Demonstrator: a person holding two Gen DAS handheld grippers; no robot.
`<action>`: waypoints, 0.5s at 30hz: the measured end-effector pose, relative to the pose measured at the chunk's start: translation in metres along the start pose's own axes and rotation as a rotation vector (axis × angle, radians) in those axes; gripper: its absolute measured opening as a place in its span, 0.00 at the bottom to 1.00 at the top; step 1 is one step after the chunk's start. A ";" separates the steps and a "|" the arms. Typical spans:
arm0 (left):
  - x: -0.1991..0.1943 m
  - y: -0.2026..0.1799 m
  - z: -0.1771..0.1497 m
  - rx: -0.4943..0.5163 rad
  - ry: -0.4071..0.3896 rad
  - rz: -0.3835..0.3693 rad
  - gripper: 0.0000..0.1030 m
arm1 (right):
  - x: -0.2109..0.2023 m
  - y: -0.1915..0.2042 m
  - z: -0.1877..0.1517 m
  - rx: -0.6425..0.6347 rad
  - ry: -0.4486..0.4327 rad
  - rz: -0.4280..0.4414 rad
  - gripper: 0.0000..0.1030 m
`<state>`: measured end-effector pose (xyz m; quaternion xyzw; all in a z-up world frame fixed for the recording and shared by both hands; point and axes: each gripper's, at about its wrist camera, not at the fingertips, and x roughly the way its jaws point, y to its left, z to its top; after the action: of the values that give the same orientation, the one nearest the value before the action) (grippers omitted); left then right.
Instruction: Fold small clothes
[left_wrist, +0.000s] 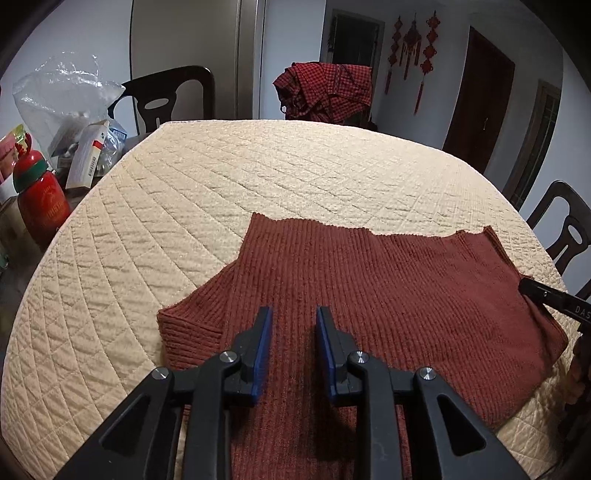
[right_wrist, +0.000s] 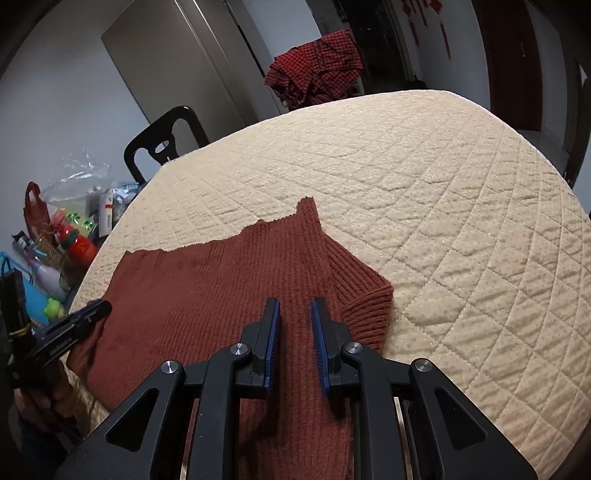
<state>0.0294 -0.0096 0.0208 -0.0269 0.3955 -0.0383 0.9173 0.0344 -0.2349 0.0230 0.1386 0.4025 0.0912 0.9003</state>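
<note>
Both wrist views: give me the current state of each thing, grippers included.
Rust knit sweater: lying flat on the quilted cover, sleeves folded in, not gripped.
Left gripper: open, fingers above the sweater, nothing between them.
Right gripper: open, fingers above the sweater, nothing held.
Quilted cover: spread flat over the table.
Checked red cloth: bunched over the far chair.

both grippers matte black plastic, triangular cut-outs in the linkage arms, round silver screws at pivots. left gripper (left_wrist: 294, 314) and right gripper (right_wrist: 294, 304) carry blue ribbed finger pads (left_wrist: 264, 350). white lettering on side, partly readable. bare-skinned hand (right_wrist: 55, 397) on handle.
</note>
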 end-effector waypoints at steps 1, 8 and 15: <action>0.000 0.000 0.000 0.001 0.000 0.001 0.27 | 0.000 0.000 0.000 0.000 0.001 0.001 0.18; 0.002 -0.004 0.012 0.005 0.000 0.010 0.31 | 0.002 0.007 0.015 -0.013 0.000 0.003 0.18; 0.015 -0.003 0.024 -0.005 -0.005 0.023 0.31 | 0.025 0.007 0.031 0.002 0.022 -0.008 0.18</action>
<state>0.0573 -0.0138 0.0269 -0.0250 0.3934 -0.0269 0.9187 0.0735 -0.2272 0.0271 0.1370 0.4131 0.0886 0.8960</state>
